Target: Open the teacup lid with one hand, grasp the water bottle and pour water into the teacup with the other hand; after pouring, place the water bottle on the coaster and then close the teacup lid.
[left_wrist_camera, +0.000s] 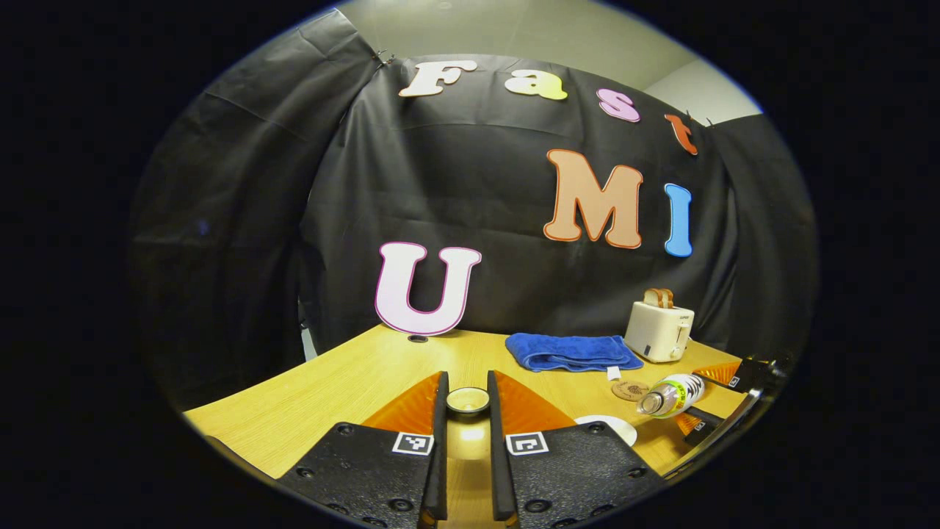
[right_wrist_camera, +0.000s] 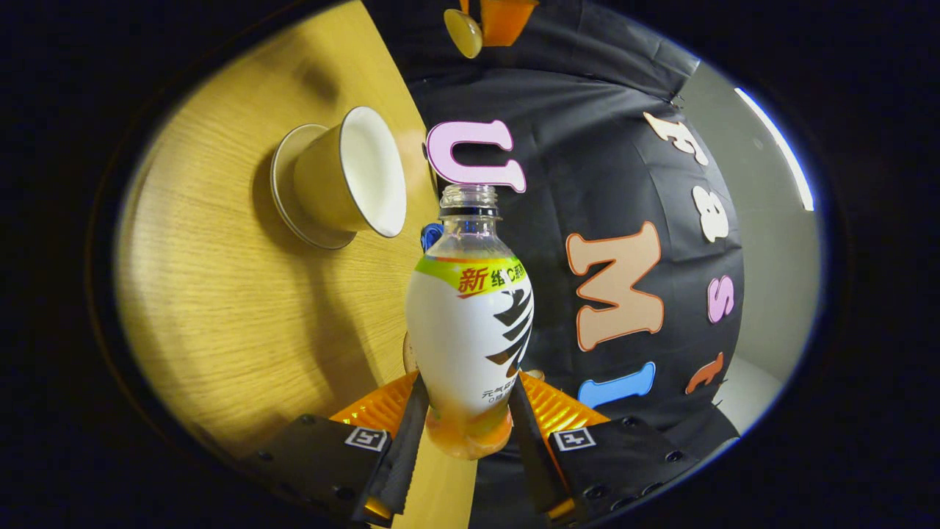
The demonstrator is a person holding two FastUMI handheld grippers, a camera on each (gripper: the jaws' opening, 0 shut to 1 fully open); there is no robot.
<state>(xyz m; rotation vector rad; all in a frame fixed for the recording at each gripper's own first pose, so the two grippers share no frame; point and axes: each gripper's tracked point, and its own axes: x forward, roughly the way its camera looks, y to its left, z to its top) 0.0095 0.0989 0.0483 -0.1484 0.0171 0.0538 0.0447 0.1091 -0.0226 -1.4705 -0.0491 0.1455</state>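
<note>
Between your left gripper's (left_wrist_camera: 467, 411) narrow jaws sits the small, fragile teacup lid (left_wrist_camera: 468, 400), so keep it level, while your right gripper (right_wrist_camera: 470, 422) clamps the light, slippery water bottle (right_wrist_camera: 470, 323) low, tipped mouth-first toward the open teacup (right_wrist_camera: 345, 176).

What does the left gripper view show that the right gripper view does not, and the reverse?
Left gripper view adds: a cream toaster holding toast slices, at the far side of the light wooden table. Right gripper view adds: the white inside of the lidless tan ceramic teacup on its saucer. Both share: the white-labelled plastic water bottle, uncapped, clamped in the right tool; the small round teacup lid gripped by the left tool; the table.
</note>
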